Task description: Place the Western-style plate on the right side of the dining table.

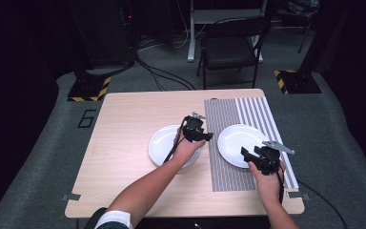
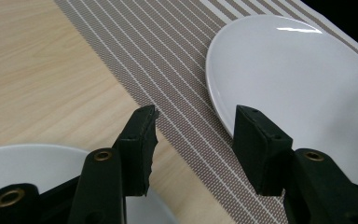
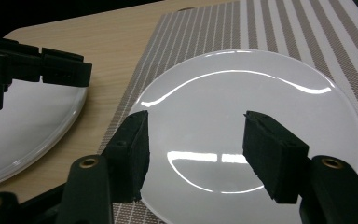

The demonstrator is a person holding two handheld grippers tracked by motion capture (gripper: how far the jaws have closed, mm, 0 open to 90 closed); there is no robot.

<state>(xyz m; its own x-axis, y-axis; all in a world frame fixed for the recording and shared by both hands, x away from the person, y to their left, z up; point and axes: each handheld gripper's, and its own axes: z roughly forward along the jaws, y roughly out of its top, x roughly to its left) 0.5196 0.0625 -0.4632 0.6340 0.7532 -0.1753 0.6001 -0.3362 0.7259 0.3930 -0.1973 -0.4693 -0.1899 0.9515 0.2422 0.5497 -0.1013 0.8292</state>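
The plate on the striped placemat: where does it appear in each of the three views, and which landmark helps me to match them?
High view: the plate on the placemat lies right of centre, before the right gripper.
Left gripper view: upper right.
Right gripper view: centre, behind the open jaws.
Shared landmark: the striped placemat.

We read one mark: a large dark figure "6" on the grey floor, just left of the table's far left corner. Plates, placemat and grippers carry no lettering we can make out.
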